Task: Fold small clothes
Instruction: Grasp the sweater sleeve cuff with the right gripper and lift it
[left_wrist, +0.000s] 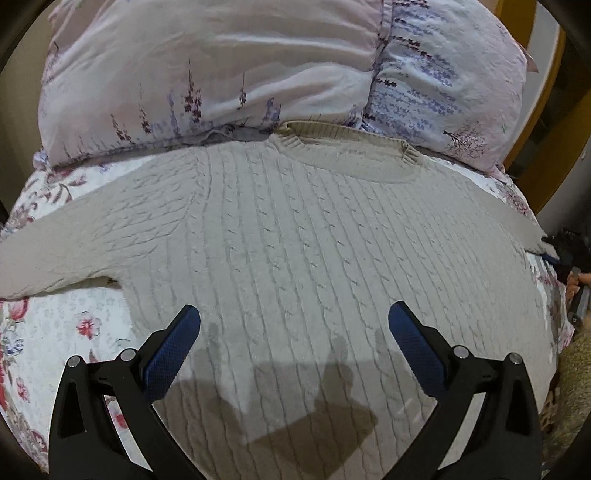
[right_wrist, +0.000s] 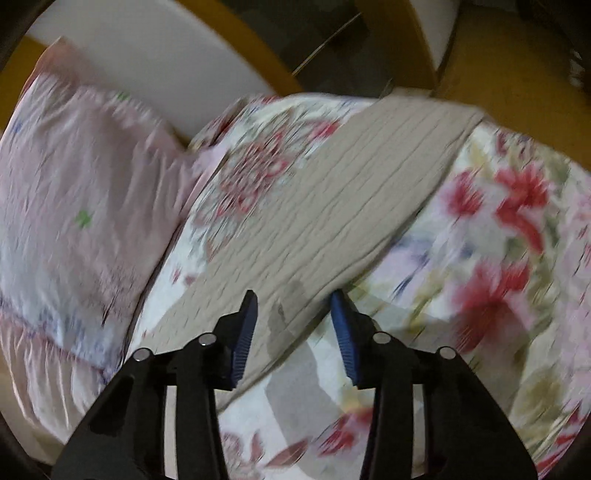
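A beige cable-knit sweater (left_wrist: 295, 229) lies flat on the floral bed cover (left_wrist: 85, 325), neck toward the pillows and both sleeves spread out. My left gripper (left_wrist: 294, 310) hovers over the sweater's lower body, open, with nothing between its blue pads. At the far right edge of the left wrist view, the right gripper (left_wrist: 565, 251) sits by the right sleeve. In the blurred right wrist view, the sleeve (right_wrist: 351, 192) runs diagonally away toward the bed's edge. My right gripper (right_wrist: 294, 295) stands open over the sleeve's near part, its pads apart and not pressing on the knit.
Two pale lilac floral pillows (left_wrist: 221, 74) lie just beyond the sweater's neck. A yellow wooden bed frame (right_wrist: 251, 62) curves behind them. A person's fingers (left_wrist: 576, 284) show at the right edge. A brown fuzzy fabric (left_wrist: 572, 369) lies off the bed's right side.
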